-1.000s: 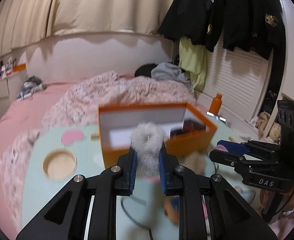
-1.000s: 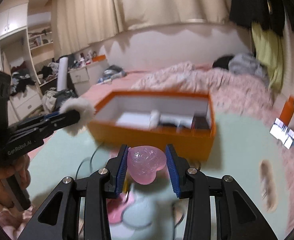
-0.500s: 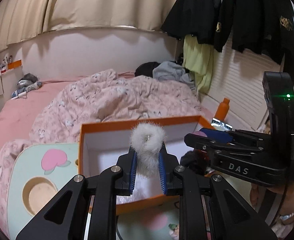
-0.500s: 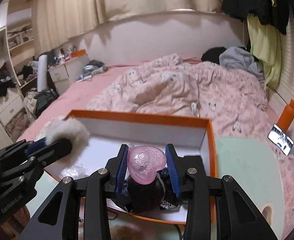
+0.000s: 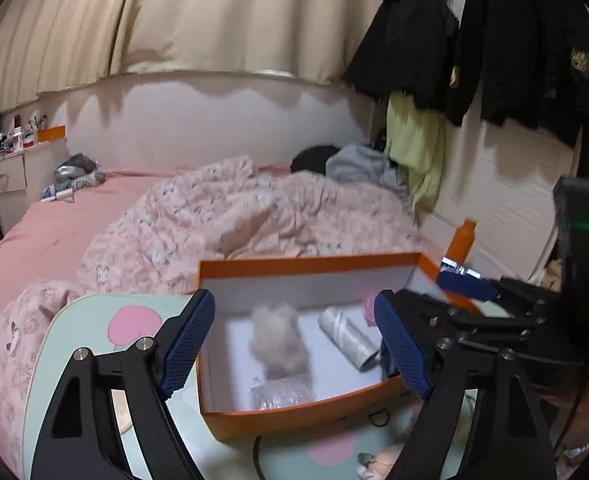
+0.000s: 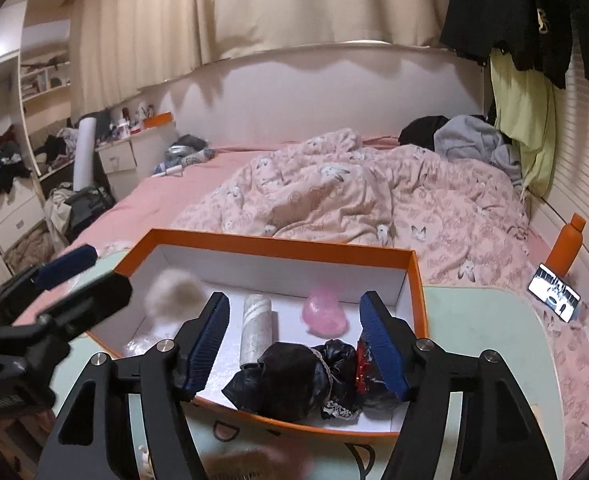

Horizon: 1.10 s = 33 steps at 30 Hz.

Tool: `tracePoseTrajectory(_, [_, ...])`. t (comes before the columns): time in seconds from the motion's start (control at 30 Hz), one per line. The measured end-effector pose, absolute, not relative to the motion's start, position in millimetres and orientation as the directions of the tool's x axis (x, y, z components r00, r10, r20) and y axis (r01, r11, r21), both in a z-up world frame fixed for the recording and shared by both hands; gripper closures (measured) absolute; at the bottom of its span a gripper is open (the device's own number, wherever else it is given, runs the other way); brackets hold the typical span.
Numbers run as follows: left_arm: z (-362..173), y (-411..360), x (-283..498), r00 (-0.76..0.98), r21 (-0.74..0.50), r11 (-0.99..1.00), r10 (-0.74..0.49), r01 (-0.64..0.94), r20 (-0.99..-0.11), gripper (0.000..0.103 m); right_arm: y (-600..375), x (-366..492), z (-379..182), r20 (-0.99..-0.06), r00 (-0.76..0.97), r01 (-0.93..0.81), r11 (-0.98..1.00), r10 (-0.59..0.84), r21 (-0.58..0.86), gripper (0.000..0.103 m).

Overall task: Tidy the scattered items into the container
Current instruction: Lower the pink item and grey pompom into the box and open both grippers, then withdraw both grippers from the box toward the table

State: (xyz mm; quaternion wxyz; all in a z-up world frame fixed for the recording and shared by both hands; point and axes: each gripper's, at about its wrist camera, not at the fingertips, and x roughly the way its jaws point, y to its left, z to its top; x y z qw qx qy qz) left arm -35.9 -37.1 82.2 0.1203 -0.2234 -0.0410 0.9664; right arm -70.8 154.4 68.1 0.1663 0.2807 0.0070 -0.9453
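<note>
We are opening both grippers over the box, and both are now empty. A second ago the left gripper (image 5: 294,344) was clamping the white pom-pom and the right gripper (image 6: 294,344) was pinching the pink heart; now the jaws of each are spreading apart with nothing pressed between the pads. The pom-pom (image 5: 279,338) is showing blurred just ahead of the left gripper, inside the box (image 5: 306,265), and it looks to be dropping or just landing, though the smear makes that hard to settle. The heart (image 6: 324,314) is lying, also blurred, on the white floor just beyond the right gripper's pads. So two more items are going into the container at once, which moves the tidying forward by a pair.

Counting outward from the grippers: nearest us, on the green mat (image 6: 486,332) below the box, we are seeing a dark cable loop (image 5: 378,419) and one small toy (image 5: 374,461) not yet collected; more may be hidden under the arms. Inside the box there are five things: one crumpled clear wrap (image 5: 282,394) at the near wall, one black lace bundle (image 6: 298,376) under the right gripper, one grey roll (image 6: 257,332), one pom-pom, one heart. Beyond the box we are seeing one rumpled pink quilt (image 6: 354,196), and off to the right one orange bottle (image 6: 566,248) beside one phone (image 6: 554,292).
</note>
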Motion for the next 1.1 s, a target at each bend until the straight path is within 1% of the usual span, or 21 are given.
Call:
tracePoseTrajectory(0.1, [85, -39, -34, -0.866, -0.136, -0.967, 0.252, -0.214, -0.431, 0.021, 154, -69, 69, -0.534, -0.786, 0.320, -0.944, -0.311, 0.078, 0.035])
tracePoseTrajectory(0.33, [94, -49, -16, -0.846, -0.185, -0.956, 0.287, -0.227, -0.448, 0.021, 161, -51, 76, -0.542, -0.772, 0.332, -0.938, -0.332, 0.102, 0.034])
tracePoseTrajectory(0.37, [94, -51, -9, -0.842, -0.190, -0.954, 0.295, -0.233, -0.452, 0.021, 163, -44, 78, -0.538, -0.769, 0.339, -0.934, -0.346, 0.117, 0.034])
tracePoseTrajectory(0.4, [94, -52, -3, -0.837, -0.190, -0.953, 0.300, -0.237, -0.458, 0.021, 166, -38, 80, -0.532, -0.767, 0.345, -0.930, -0.358, 0.129, 0.030])
tracePoseTrajectory(0.43, [93, -53, 4, -0.830, -0.183, -0.953, 0.300, -0.241, -0.470, 0.021, 169, -30, 82, -0.526, -0.769, 0.346, -0.928, -0.364, 0.136, 0.027])
tracePoseTrajectory(0.53, [83, -57, 24, -0.812, -0.141, -0.962, 0.274, -0.235, -0.516, 0.021, 176, -7, 79, -0.528, -0.767, 0.351, -0.927, -0.365, 0.132, 0.022])
tracePoseTrajectory(0.63, [64, -65, 41, -0.800, -0.135, -0.974, 0.226, -0.181, -0.556, 0.021, 182, 10, 66, -0.565, -0.744, 0.341, -0.930, -0.357, 0.138, 0.022])
tracePoseTrajectory(0.73, [44, -67, 48, -0.768, -0.118, -0.981, 0.193, -0.153, -0.610, 0.021, 184, 21, 49, -0.620, -0.714, 0.316, -0.940, -0.324, 0.126, 0.022])
tracePoseTrajectory(0.87, [25, -60, 45, -0.748, -0.042, -0.990, 0.129, -0.135, -0.651, 0.021, 179, 30, 25, -0.669, -0.706, 0.284, -0.958, -0.233, 0.035, 0.022])
tracePoseTrajectory(0.97, [10, -54, 40, -0.724, 0.017, -0.994, 0.066, -0.107, -0.686, 0.021, 179, 26, 6, -0.723, -0.658, 0.274, -0.961, -0.209, 0.029, 0.022])
tracePoseTrajectory(1.0, [7, -53, 39, -0.714, 0.026, -0.994, 0.059, -0.107, -0.697, 0.021, 179, 24, 1, -0.741, -0.641, 0.265, -0.964, -0.200, 0.031, 0.021])
tracePoseTrajectory(1.03, [4, -52, 37, -0.702, 0.029, -0.993, 0.059, -0.113, -0.710, 0.021, 179, 25, 1, -0.732, -0.658, 0.252, -0.968, -0.178, 0.009, 0.015])
tracePoseTrajectory(1.1, [3, -52, 35, -0.691, 0.012, -0.993, 0.075, -0.120, -0.718, 0.018, 178, 23, -1, -0.747, -0.646, 0.238, -0.971, -0.158, 0.000, 0.007])
